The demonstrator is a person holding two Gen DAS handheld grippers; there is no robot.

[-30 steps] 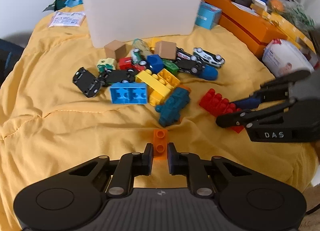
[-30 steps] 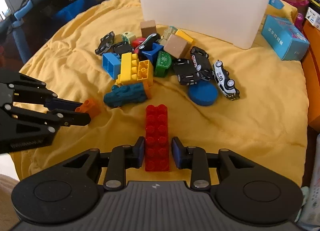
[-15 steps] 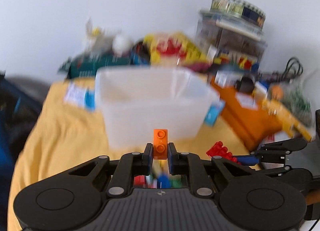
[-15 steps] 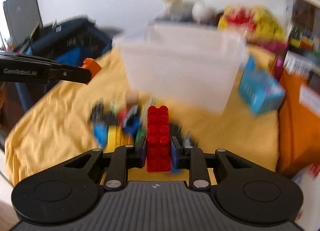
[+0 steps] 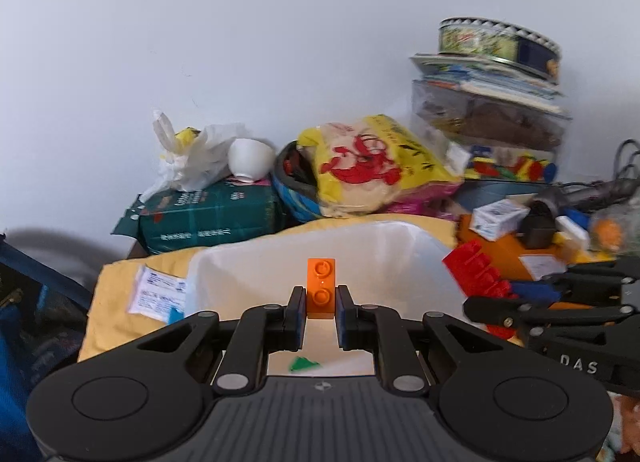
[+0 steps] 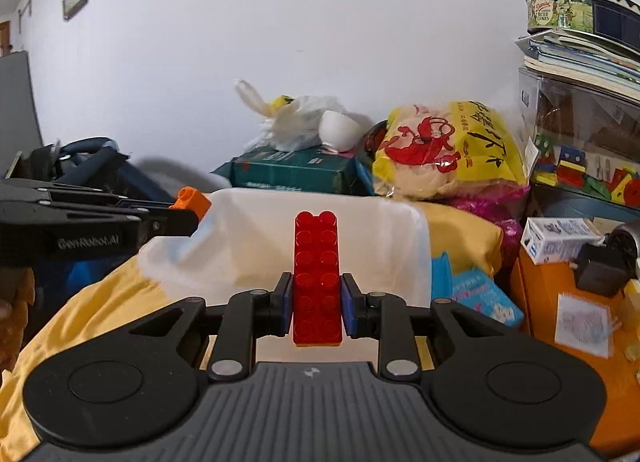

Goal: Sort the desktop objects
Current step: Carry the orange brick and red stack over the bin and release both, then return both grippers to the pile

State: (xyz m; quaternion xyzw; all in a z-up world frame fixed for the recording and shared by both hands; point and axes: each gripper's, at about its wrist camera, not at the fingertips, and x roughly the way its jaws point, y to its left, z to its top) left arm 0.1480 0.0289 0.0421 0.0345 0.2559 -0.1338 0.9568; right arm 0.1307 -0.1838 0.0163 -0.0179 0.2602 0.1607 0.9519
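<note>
My left gripper (image 5: 319, 296) is shut on a small orange brick (image 5: 320, 286) and hangs above the open translucent white bin (image 5: 248, 274). A green piece (image 5: 304, 364) lies on the bin's floor. My right gripper (image 6: 317, 285) is shut on a long red brick (image 6: 318, 278), raised in front of the same bin (image 6: 384, 238). In the left wrist view the right gripper (image 5: 508, 300) comes in from the right with the red brick (image 5: 476, 268). The right wrist view has the left gripper (image 6: 188, 207) at the left with the orange brick (image 6: 192, 199). The toy pile is out of view.
The yellow cloth (image 6: 80, 310) covers the table. Behind the bin stand a green box (image 5: 208, 217), a white plastic bag (image 5: 192, 157) and a yellow snack bag (image 5: 376, 165). A blue box (image 6: 476, 294) and an orange box (image 6: 560, 322) lie at the right, stacked books and a tin (image 6: 580, 9) above.
Both grippers have risen from the cloth with their bricks and tilted up toward the bin. The toy pile has dropped out of view; the bin's inside now shows below the left gripper.
</note>
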